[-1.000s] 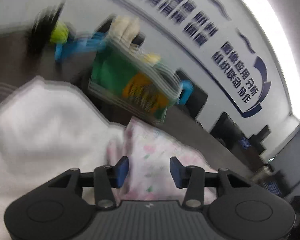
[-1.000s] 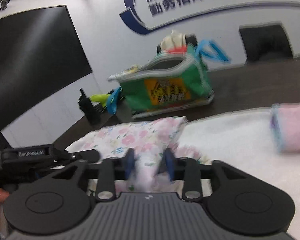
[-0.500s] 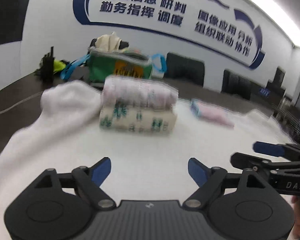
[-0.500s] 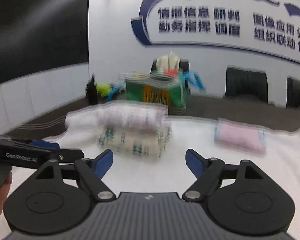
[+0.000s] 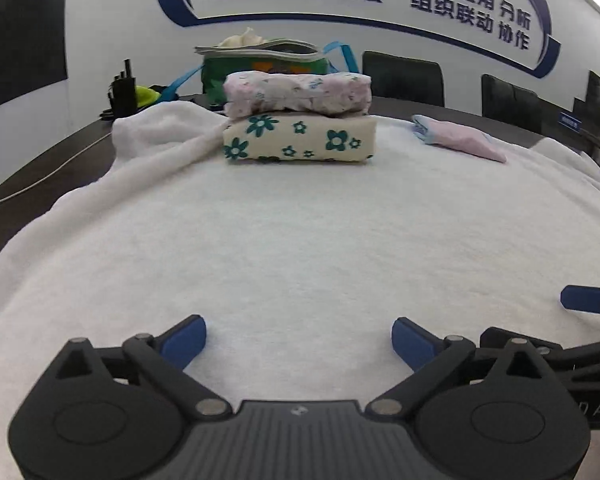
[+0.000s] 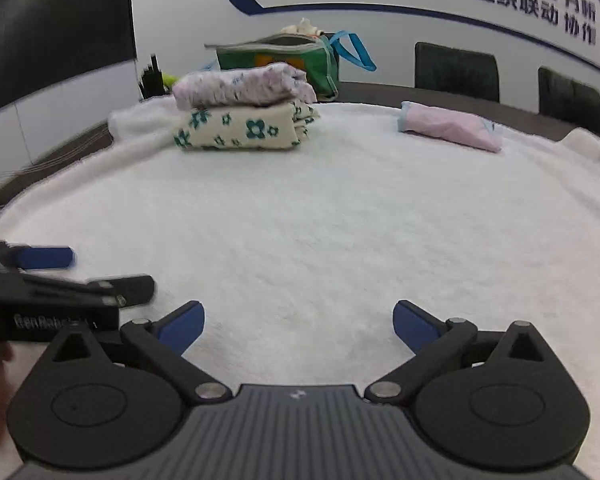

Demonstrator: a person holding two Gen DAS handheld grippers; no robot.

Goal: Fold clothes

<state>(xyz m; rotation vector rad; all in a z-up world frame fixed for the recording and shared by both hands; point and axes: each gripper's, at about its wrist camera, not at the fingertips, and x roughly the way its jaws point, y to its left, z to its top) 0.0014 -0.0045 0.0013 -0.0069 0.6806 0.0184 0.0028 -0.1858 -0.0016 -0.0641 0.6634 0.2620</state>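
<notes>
Cloth judged soft, light, limp: no stiffness, will sag and unfold if lifted by one layer only. Best hold prob. at a folded edge or corner, pinching all layers together, one gripper per end (two-point lift keeps the fold).

Pink floral bundle (image 5: 297, 93) sits on top of cream bundle w/ teal flowers (image 5: 299, 139), edges roughly flush, stack at far side of white fleece blanket (image 5: 300, 248). Both look fully folded, compact, rectangular. From right wrist view the stack's layered fold ends show on its right side. Pale pink garment (image 6: 450, 126) lies well apart to the right of the stack, flatter, blue trim at one end; looks loosely folded, cannot tell if finished.

Left gripper (image 5: 299, 338): jaws spread wide, nothing between them, low over bare blanket. Right gripper (image 6: 299, 322): same, wide apart, empty. Both near edge, well apart from all garments.

Green bag (image 5: 264, 64) behind stack on dark table (image 5: 40, 160).
</notes>
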